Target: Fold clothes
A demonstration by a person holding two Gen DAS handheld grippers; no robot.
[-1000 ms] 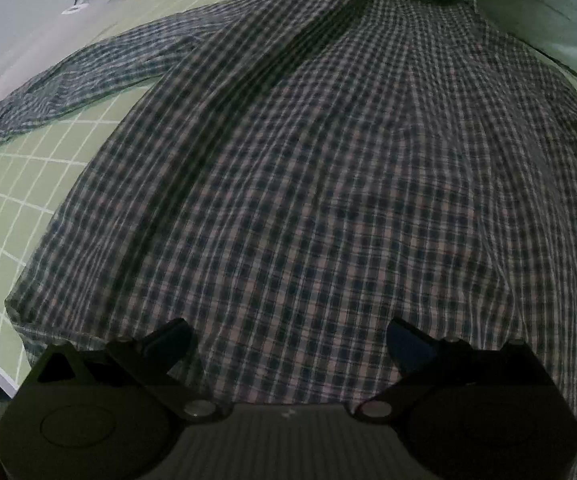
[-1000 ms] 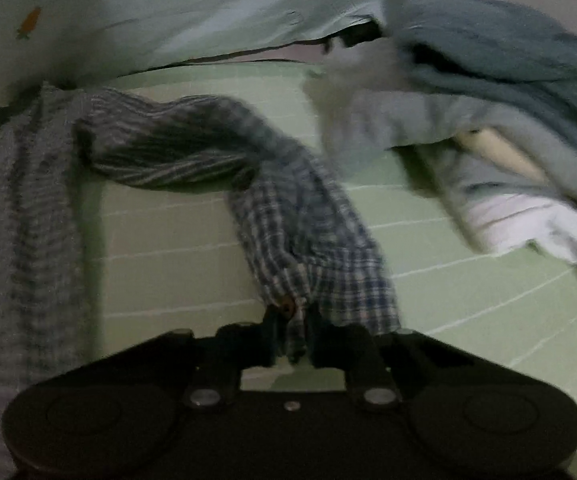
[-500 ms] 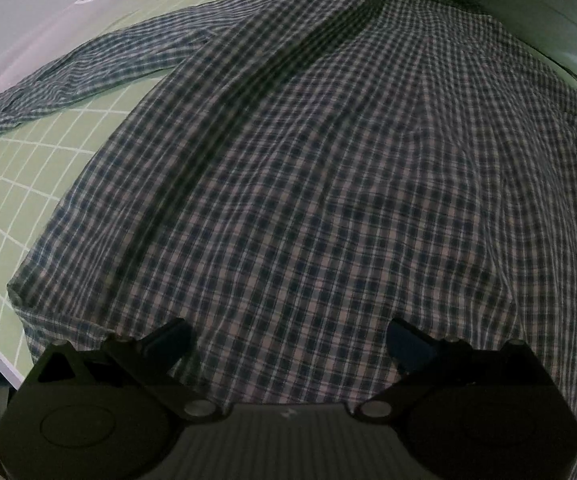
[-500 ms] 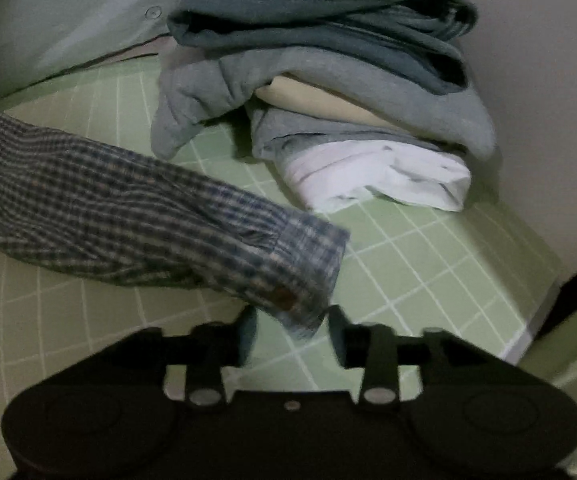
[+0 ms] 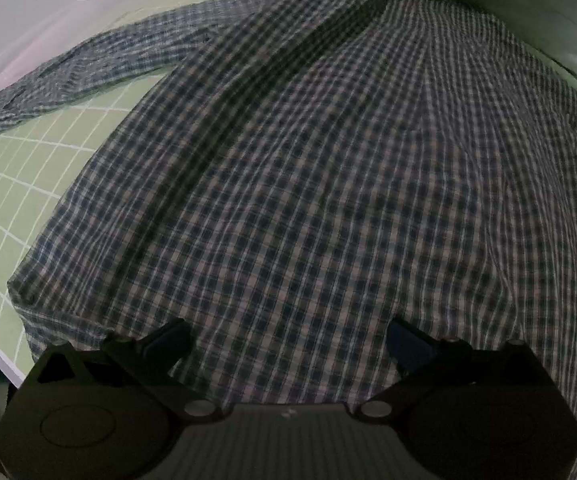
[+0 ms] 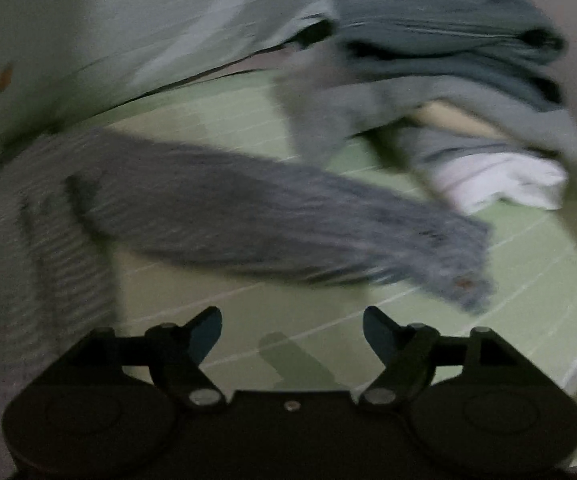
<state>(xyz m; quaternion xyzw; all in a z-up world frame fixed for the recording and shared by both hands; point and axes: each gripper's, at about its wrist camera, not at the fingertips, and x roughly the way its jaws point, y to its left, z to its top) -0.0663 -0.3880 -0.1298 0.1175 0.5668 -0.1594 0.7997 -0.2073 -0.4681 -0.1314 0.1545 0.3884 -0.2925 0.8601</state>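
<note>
On the green grid mat [image 5: 20, 184]: plaid shirt [image 5: 328, 168] spread flat, collar at the far end, hem nearest the left camera. One sleeve [image 5: 88, 68] runs out to the far left across the mat, cuff near the mat edge. Other sleeve [image 6: 272, 224] lies straight across the mat in the right view, cuff toward the folded pile; that frame is motion-blurred. Left gripper [image 5: 288, 340] hovers over the hem area, jaws spread wide, nothing between them. Right gripper [image 6: 292, 332] also wide apart, gripping nothing, sleeve cuff lying apart from the fingertips. Stack of folded clothes [image 6: 468, 92] sits at far right of mat, white item [image 6: 504, 180] at the bottom.
</note>
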